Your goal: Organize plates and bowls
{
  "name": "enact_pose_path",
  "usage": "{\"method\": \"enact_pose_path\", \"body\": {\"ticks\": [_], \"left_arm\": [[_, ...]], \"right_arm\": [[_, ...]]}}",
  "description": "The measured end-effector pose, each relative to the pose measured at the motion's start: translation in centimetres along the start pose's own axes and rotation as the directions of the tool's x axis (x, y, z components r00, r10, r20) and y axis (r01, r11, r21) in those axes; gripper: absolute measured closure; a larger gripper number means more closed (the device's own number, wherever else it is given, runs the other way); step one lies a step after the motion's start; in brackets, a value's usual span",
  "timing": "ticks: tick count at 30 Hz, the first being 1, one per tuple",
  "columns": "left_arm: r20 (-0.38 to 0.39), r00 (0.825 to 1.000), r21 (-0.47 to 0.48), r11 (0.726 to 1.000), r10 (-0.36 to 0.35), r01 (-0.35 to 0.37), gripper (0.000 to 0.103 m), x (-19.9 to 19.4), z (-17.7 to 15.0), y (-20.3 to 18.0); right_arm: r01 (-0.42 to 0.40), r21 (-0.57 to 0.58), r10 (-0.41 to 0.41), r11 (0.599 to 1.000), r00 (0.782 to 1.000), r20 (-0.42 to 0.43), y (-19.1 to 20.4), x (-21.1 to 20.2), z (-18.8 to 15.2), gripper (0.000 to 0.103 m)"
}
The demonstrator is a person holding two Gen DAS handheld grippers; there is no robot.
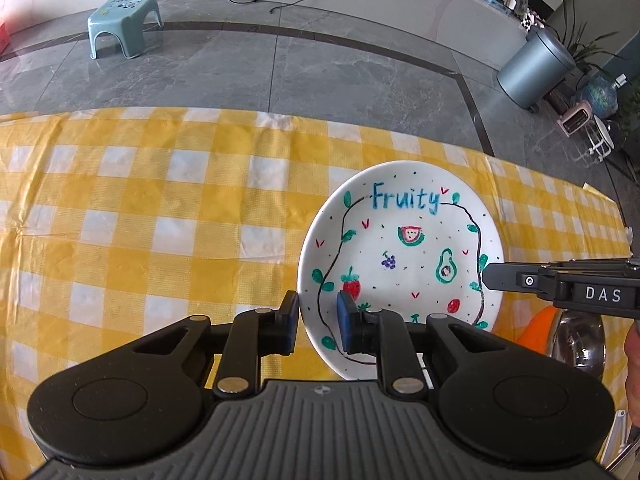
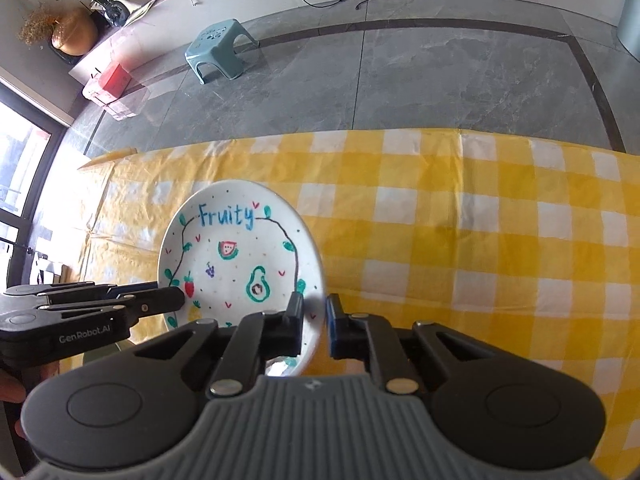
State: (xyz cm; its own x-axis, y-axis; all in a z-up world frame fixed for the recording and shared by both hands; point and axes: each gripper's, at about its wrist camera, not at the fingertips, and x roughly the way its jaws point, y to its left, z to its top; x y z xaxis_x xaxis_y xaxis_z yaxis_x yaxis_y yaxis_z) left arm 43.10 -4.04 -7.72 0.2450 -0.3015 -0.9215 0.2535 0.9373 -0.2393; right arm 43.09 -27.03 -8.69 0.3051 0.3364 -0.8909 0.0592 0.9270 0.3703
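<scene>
- Two grippers are set on one plate [image 1: 400, 248], opposite edges; the plate is white, hand-drawn fruit and "Fruity" lettering, face up with far edge tilted up, apparently lifted off the yellow checked tablecloth [image 1: 160, 208].
- Left gripper [image 1: 318, 320]: fingers are parted with the plate's left rim between them; the blue pad [image 1: 346, 322] lies on the plate's face, the other finger sits outside the rim with a gap visible. Contact cannot be confirmed as a full clamp; read as straddling the rim, part open.
- Right gripper [image 2: 314, 320]: the plate's right rim [image 2: 316, 300] is straddled by the fingers, one over the face, one outside. A gap is seen by the outer finger, so a firm pinch cannot be told.
- In the left view the right gripper [image 1: 490, 278] is seen side-on at the rim; its opening is hidden there.
- Rim holds on both sides are judged to be for steadying a flat, slippery dish while it is carried.
- A metal bowl [image 1: 576, 340] and something orange [image 1: 538, 328] are seen low right, partly hidden under the right gripper; likely the stacking target, not certain.
- Risk judged: plate slipping if one side is loose.
- A stool [image 1: 124, 24] and bin [image 1: 532, 68] are on the floor beyond, not involved.
</scene>
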Motion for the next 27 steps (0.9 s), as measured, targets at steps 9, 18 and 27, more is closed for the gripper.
{"method": "enact_pose_path", "body": {"ticks": [9,18,27], "left_arm": [[0.041,0.999,-0.005,1.0,0.024,-0.024,0.081,-3.4,-0.2,0.3],[0.076,0.996,-0.03,0.998,0.053,-0.051,0.081,-8.5,-2.6,2.1],[0.071,0.992,-0.097,0.991,0.101,-0.094,0.081,-12.9,-8.1,4.8]], "right_arm": [[-0.028,0.005,0.028,1.0,0.999,0.046,2.0,-2.7,-0.6,0.094],[-0.065,-0.021,0.067,0.998,0.995,0.076,6.3,-5.9,-2.5,0.094],[-0.111,-0.073,0.116,0.991,0.991,0.062,11.6,-8.2,-7.9,0.094]]}}
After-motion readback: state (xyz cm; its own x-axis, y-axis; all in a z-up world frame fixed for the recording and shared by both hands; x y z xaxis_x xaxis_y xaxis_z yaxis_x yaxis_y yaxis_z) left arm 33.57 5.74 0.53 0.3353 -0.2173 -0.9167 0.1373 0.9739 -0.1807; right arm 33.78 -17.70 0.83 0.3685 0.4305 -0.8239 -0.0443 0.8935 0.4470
